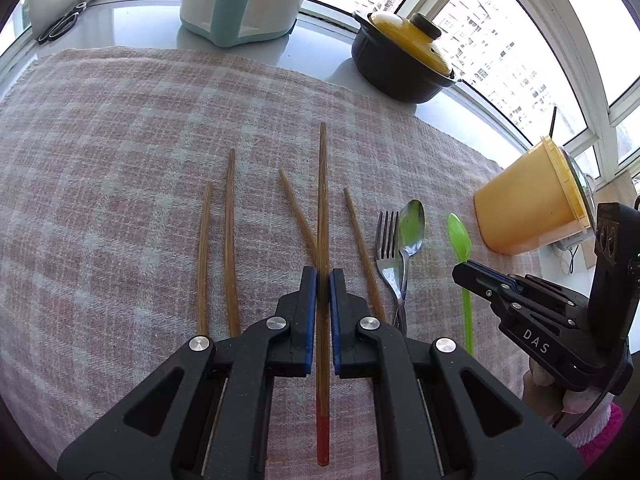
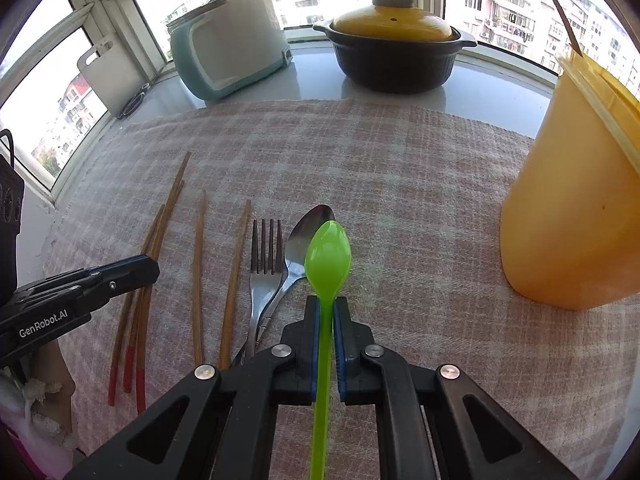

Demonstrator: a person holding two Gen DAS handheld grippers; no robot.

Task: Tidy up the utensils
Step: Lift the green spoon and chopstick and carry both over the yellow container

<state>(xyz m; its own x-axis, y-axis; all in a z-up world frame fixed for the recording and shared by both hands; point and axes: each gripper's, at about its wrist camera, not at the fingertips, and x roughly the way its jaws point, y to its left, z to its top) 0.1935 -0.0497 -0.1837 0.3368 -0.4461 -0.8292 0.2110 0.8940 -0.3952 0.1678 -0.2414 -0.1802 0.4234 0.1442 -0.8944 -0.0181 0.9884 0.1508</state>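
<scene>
The left gripper (image 1: 323,276) has its jaws closed on a red-tipped wooden chopstick (image 1: 322,200), which runs straight out between the blue pads, its red end pointing back toward the camera and its bare end forward over the pink-and-white checked cloth (image 1: 120,152) that covers the worktop. Four more wooden chopsticks lie on the cloth around it: two roughly parallel to its left (image 1: 218,248), one slanting under it (image 1: 298,216), and one just to its right (image 1: 360,248). Right of those, a steel fork (image 1: 387,248) and a steel spoon (image 1: 411,228) lie side by side, their handles crossing. The right gripper (image 2: 326,304) has its jaws clamped on the handle of a green plastic spoon (image 2: 328,256), bowl forward, and in the right wrist view that bowl overlaps the bowl of the steel spoon; whether the green spoon rests on the cloth or is lifted off it cannot be told. To the right of the utensils stands an orange plastic container (image 2: 572,208) at the edge of the cloth, with a dark stick (image 2: 563,20) poking up out of it. Beyond the cloth, on the grey windowsill worktop (image 2: 316,84), sit a black clay pot with a yellow lid (image 2: 394,52) and a white-and-teal appliance (image 2: 228,48), with a white cutting board (image 2: 108,80) leaning in the corner.
</scene>
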